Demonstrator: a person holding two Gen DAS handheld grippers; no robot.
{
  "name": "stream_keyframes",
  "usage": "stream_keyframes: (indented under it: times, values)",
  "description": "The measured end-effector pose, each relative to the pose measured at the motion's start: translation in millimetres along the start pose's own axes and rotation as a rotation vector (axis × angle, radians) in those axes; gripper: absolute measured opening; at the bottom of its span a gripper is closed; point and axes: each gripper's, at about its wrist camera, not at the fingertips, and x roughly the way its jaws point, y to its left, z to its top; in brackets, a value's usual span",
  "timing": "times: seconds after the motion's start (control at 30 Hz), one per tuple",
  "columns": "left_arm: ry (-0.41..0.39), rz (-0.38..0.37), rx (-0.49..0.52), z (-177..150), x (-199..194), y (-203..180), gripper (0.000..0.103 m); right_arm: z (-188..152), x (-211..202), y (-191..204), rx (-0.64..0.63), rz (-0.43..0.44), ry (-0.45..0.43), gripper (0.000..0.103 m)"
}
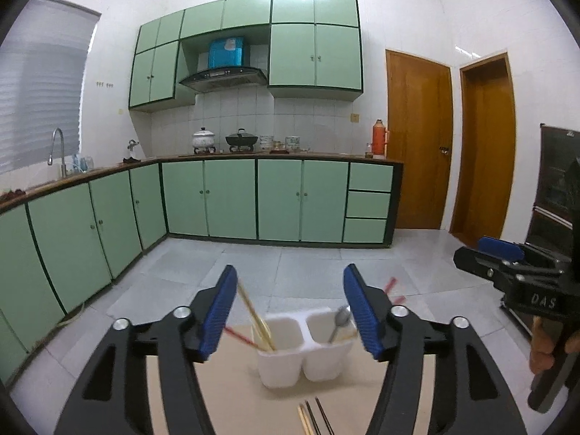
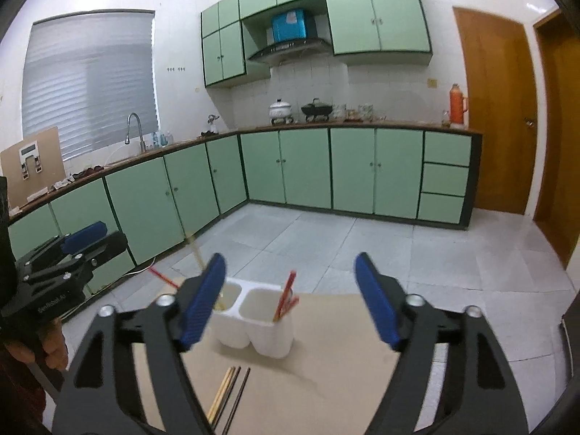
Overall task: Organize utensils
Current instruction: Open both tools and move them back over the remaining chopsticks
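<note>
A: What can't be made out around the holder [image 1: 290, 359]?

B: The chopsticks [image 1: 314, 418] in front of it run off the bottom edge in both views. In the left view the right pad [image 1: 364, 317] covers part of the spoon [image 1: 340, 320]. The red sticks [image 1: 391, 288] behind that pad are smeared.

A: And in the right view?

B: The left pad [image 2: 203, 301] hides the holder's near-left corner; the pale sticks [image 2: 195, 250] above it are blurred.

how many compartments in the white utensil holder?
2, side by side in the white utensil holder. The left compartment holds pale chopsticks; the right compartment holds red chopsticks and a metal spoon.
</note>
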Motion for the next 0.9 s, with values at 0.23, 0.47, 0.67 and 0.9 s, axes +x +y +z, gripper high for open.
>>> stream_keyframes:
  times: [0.23, 0.47, 0.67, 0.9]
  values:
    - [0.030, 0.007, -0.025, -44.7, -41.1, -5.6, 0.082, -48.8, -47.7, 14.5, 0.005, -0.018, -0.025, 0.096]
    - [0.100, 0.039, -0.039, -89.0, -61.2, -1.8, 0.085, -97.1, -60.8, 25.7, 0.030, -0.025, 0.051, 0.097]
    - [0.139, 0.077, -0.024, -121.6, -68.3, 4.7, 0.085, -135.4, -55.9, 34.9, 0.046, -0.052, 0.113, 0.097]
    - [0.177, 0.096, -0.016, -164.6, -69.7, 6.2, 0.085, -185.1, -49.5, 44.5, 0.085, -0.071, 0.156, 0.097]
